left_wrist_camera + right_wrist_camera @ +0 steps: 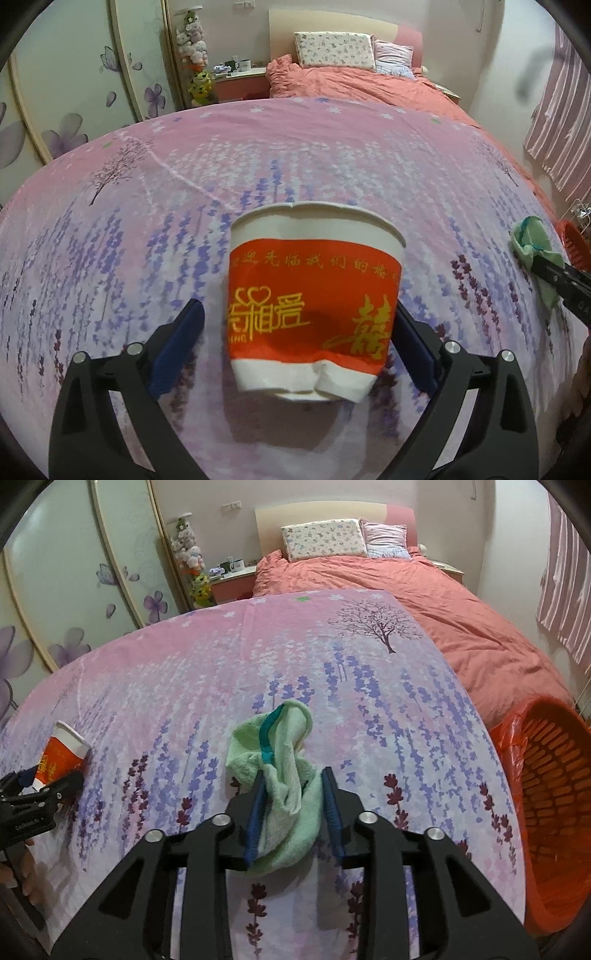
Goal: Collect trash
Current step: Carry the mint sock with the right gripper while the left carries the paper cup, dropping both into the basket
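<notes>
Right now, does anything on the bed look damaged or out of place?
Yes. The paper cup between the left gripper's open fingers is dented and creased at its base. A crumpled green cloth lies on the bedspread.

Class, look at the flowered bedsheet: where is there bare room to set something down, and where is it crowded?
Bare sheet lies between the paper cup and the green cloth, and beyond both up to the coral quilt. It is crowded at the right edge, where the orange basket sits, and around each set of tongs.

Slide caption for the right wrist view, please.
Right claw straddles a green towel on the floral sheet; red basket waits at right.
</notes>
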Demonstrator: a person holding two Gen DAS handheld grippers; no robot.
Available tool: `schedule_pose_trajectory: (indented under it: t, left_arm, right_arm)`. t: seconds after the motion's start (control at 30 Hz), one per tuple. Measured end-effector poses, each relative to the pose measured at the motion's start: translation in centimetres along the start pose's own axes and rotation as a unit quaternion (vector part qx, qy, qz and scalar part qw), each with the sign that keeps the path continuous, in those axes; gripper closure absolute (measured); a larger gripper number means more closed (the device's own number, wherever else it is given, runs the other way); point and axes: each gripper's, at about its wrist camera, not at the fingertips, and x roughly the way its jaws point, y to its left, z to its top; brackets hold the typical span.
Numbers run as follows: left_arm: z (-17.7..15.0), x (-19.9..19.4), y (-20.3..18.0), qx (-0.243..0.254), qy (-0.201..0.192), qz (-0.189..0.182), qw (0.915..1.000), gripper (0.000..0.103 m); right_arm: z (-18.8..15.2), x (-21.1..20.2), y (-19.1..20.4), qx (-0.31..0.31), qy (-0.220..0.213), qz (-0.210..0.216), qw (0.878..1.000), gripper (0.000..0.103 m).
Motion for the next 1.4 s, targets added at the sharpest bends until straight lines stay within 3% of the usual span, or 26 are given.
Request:
schedule_pose_trajectory:
  t: [0.1,0.13,0.17,0.2,0.47,0.77,1.03,1.4]
  left_arm:
    - [0.0,0.3,0.0,0.008,-0.004,0.005,0.9999,0.009]
    - [0.0,0.4,-0.1,0.006,-0.003,0.005,1.0000,0.013]
    - [0.1,0.3,-0.2,0.003,-0.006,0.001,1.0000,0.026]
    - [0.2,0.1,-0.4,0.004,-0.012,0.003,0.9999,0.027]
    - [0.3,-1.8,-1.9,0.027,-0.041,0.010,0.9988,0.028]
    - [0.5,-8.2,-4.3,0.028,-0.094,0.012,0.9951,0.028]
    - [0.5,-12.8,-9.0,0.046,-0.127,-0.004,0.9908,0.028]
    - [0.9,-15.8,-16.7,0.085,-0.148,-0.053,0.9839,0.028]
  right_arm:
    - [-0.3,-0.2,-0.2,0.011,-0.003,0.004,1.000,0.067]
    - [-0.3,-0.3,-0.2,0.011,-0.003,0.003,1.000,0.076]
    - [-0.3,-0.3,-0.2,0.010,-0.003,0.001,1.000,0.083]
    - [-0.3,-0.3,-0.1,0.009,-0.001,0.001,1.000,0.084]
    - [-1.0,-3.9,0.2,-0.005,-0.044,0.012,0.999,0.086]
    - [-0.9,-10.2,-1.4,0.007,-0.094,-0.013,0.995,0.085]
    - [-1.1,-14.4,-4.2,0.018,-0.134,-0.041,0.990,0.085]
    - [-2.9,-17.7,-10.1,0.068,-0.164,-0.048,0.983,0.085]
